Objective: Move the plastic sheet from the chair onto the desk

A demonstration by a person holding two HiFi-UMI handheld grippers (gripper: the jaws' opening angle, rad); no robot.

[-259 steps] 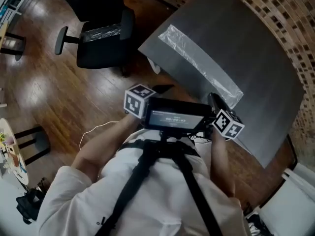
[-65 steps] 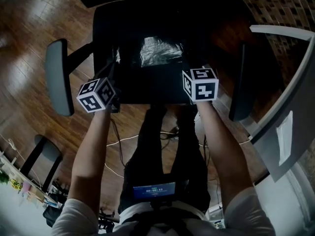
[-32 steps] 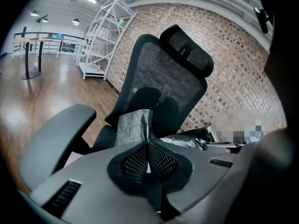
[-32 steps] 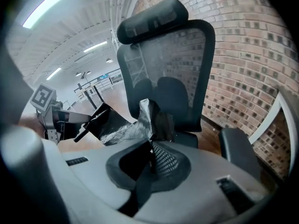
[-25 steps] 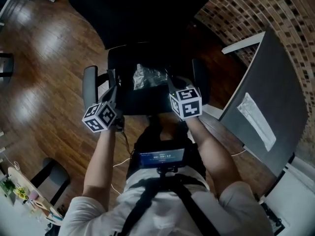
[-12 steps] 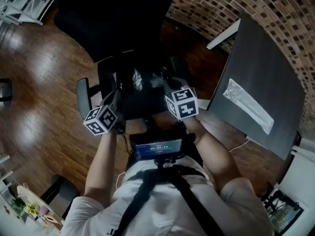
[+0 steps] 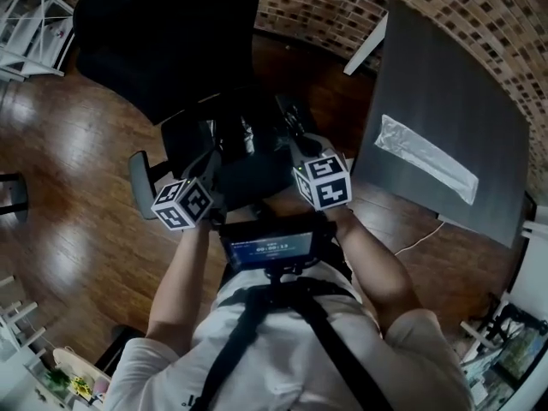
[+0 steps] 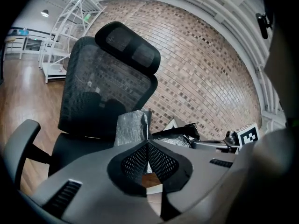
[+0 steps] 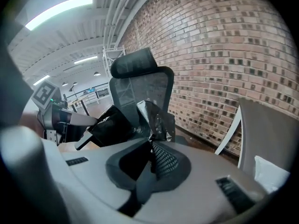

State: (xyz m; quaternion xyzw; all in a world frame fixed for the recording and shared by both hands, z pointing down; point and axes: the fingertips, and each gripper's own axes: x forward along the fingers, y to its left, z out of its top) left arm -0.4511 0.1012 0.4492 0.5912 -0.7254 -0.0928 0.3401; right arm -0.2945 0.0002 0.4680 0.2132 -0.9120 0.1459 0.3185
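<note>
Slippage is our worry: left gripper (image 8: 148,144) and right gripper (image 9: 150,144) each pinch tight on the plastic sheet (image 8: 132,127), held up over the chair (image 7: 171,50), and swinging toward the desk (image 7: 445,84) could tug it free.

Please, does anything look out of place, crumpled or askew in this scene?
The clear crinkled plastic sheet hangs bunched and folded, not flat, between the shut left gripper and right gripper, by the black mesh office chair. A second clear plastic sheet lies slanted across the dark grey desk. Nothing looks spilled or broken.
</note>
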